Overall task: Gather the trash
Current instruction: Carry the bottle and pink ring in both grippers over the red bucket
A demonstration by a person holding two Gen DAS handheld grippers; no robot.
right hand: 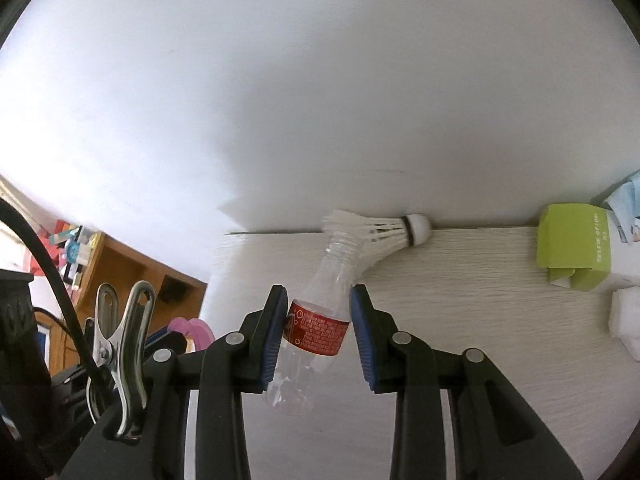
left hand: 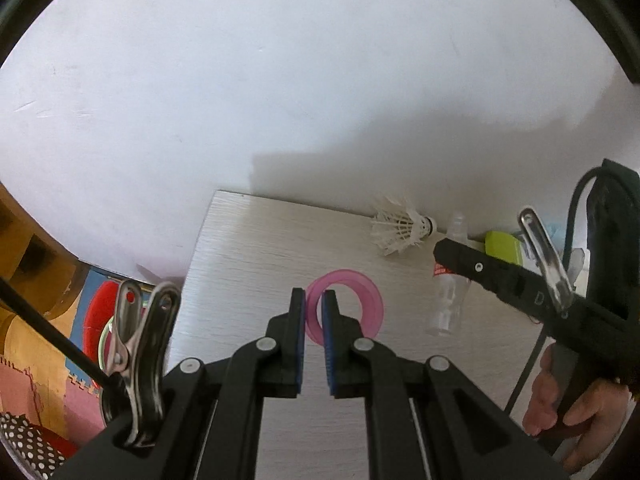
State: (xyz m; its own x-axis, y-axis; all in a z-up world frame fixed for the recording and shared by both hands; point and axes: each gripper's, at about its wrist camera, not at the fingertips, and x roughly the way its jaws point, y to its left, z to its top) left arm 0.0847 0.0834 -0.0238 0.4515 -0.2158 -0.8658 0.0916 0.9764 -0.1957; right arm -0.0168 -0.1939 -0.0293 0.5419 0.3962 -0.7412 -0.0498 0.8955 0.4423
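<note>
Soft daylight, fisheye-warped, dark-vignetted corners

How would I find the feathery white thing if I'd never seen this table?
Look along the table's far edge, where it meets the white wall. The shuttlecock lies there on its side, behind the clear bottle and left of the green box. Only it has white feathers and a round cork tip.
</note>
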